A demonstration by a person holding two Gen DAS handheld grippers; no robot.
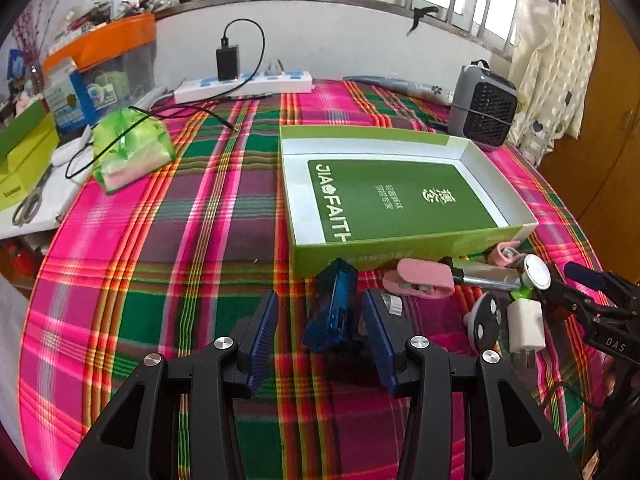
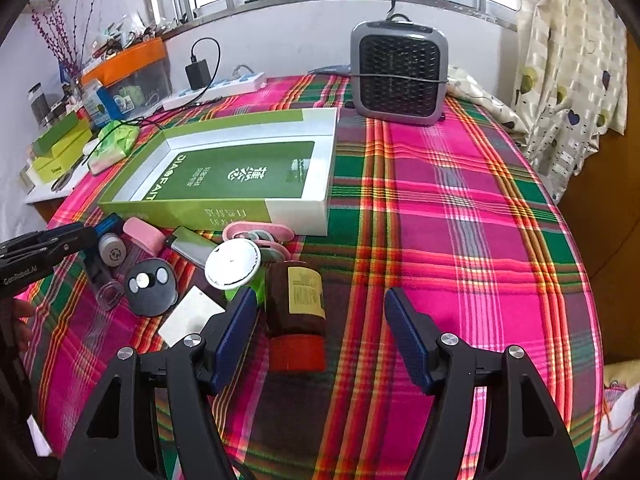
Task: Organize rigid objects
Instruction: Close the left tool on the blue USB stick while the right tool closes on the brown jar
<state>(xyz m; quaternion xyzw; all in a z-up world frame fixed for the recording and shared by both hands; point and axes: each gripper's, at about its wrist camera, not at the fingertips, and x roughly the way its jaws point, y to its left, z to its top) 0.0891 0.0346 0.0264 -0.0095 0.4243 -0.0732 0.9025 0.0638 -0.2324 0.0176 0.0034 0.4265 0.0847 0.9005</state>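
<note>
Hand-held gripper (image 1: 320,320) astride blue box (image 1: 332,308)

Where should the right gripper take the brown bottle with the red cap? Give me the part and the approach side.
Grip the brown bottle across its labelled body, coming from above. It lies on its side, red cap toward the right gripper, already between the open fingers. The round body probably rolls, so close squarely across its width, clear of the white disc beside its far end.
</note>
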